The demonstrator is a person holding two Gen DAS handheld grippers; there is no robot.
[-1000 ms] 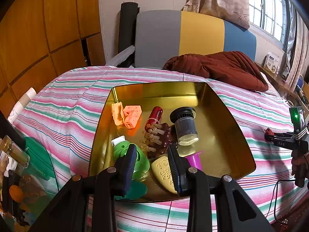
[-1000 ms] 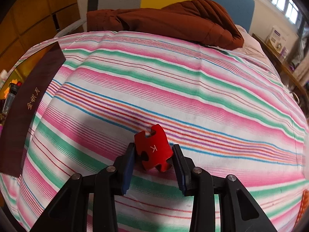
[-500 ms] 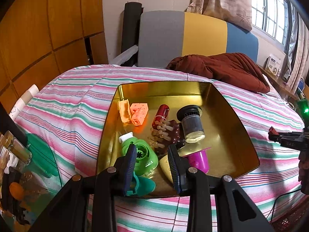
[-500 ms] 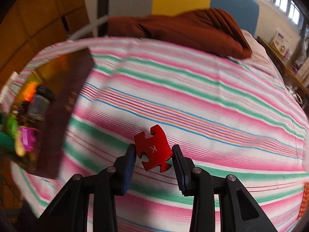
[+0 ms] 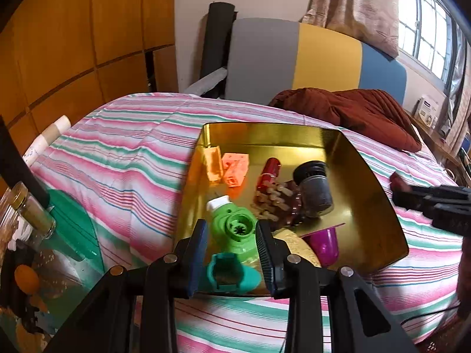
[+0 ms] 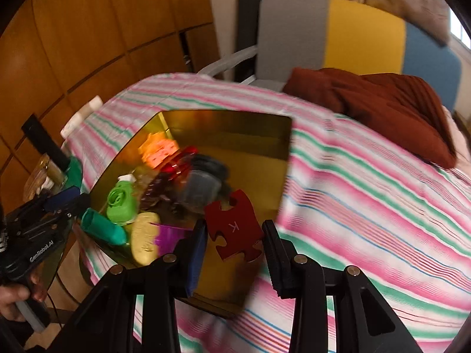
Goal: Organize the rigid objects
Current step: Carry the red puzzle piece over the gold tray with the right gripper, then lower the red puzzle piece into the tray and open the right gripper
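Left wrist view. The gold tray (image 5: 362, 158) rests on the striped bed (image 5: 123, 153); all positions below are given relative to this tray. The left tool (image 5: 231, 260) hovers over the tray's near edge with its jaws apart and nothing between the pads. A teal piece (image 5: 226, 273) lies at the near edge, directly under the tool. Inside the tray: a green round part (image 5: 235, 226) near the front left, an orange block (image 5: 234, 167) at the back left, a red cylinder (image 5: 269, 170) near the centre, a brown comb-like clip (image 5: 279, 203) just in front of it, a dark-lidded jar (image 5: 316, 188) to the right of centre, a purple cup (image 5: 323, 244) and a yellow oval piece (image 5: 297, 247) at the front. The right tool (image 5: 396, 186) enters above the tray's right rim, with a dark red object at its tip. A brown blanket (image 5: 353, 111) lies on the bed beyond the tray's far side.

Right wrist view. The picture is motion-blurred. The right tool (image 6: 234, 242) is clamped on a red puzzle piece (image 6: 234, 225) marked "K", held above the tray's (image 6: 265, 158) near right portion. The green part (image 6: 120, 203), teal piece (image 6: 103, 229), yellow piece (image 6: 144, 241) and purple cup (image 6: 167, 235) sit along the tray's left side. The left tool (image 6: 63, 200) shows at the tray's left edge.
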